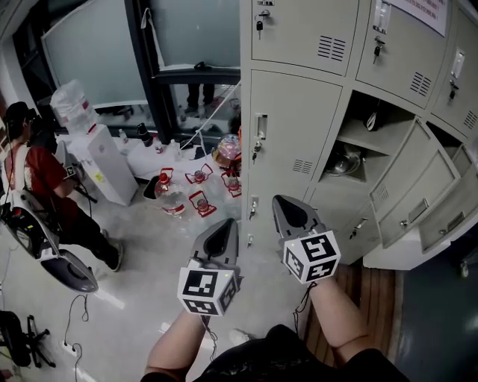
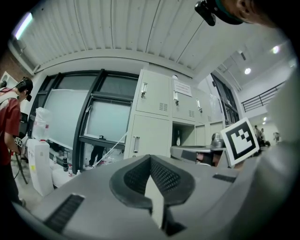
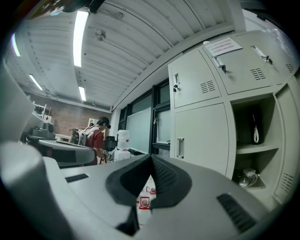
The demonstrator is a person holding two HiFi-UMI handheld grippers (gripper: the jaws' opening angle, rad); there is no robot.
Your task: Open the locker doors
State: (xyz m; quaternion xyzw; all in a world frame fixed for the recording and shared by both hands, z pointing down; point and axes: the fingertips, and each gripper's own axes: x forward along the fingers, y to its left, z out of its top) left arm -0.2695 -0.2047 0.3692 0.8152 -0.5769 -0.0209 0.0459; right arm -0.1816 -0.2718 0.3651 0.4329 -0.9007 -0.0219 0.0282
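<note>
Pale grey metal lockers [image 1: 299, 37] fill the upper right of the head view, ahead of both grippers. In the nearest column the tall locker door [image 1: 295, 142] is closed, with a vertical handle [image 1: 261, 127] at its left edge. Just right of it a compartment [image 1: 358, 130] stands open, and further right two open doors [image 1: 414, 186] are swung out toward the camera. What the compartment holds is hard to make out: a shiny rounded object [image 1: 343, 163] sits low, and there is a dark shape above the shelf. The top row and the right-hand column are cut off by the frame edge. The paper notice [image 1: 426, 11] there is only partly in view and too small to read.

The left gripper [image 1: 222, 230] and right gripper [image 1: 293, 211] are held side by side short of the lockers, touching no door. In the left gripper view the left gripper's jaws meet at the tips with nothing between them. The right gripper's marker cube [image 2: 241, 140] hides part of the lockers there. The right gripper view shows the same pinched-together jaws, also empty.

On the floor to the left stand water jugs [image 1: 196, 200] with red handles, beside a white water dispenser [image 1: 104, 164]. A person in a red top [image 1: 37, 175] stands at the left edge.
</note>
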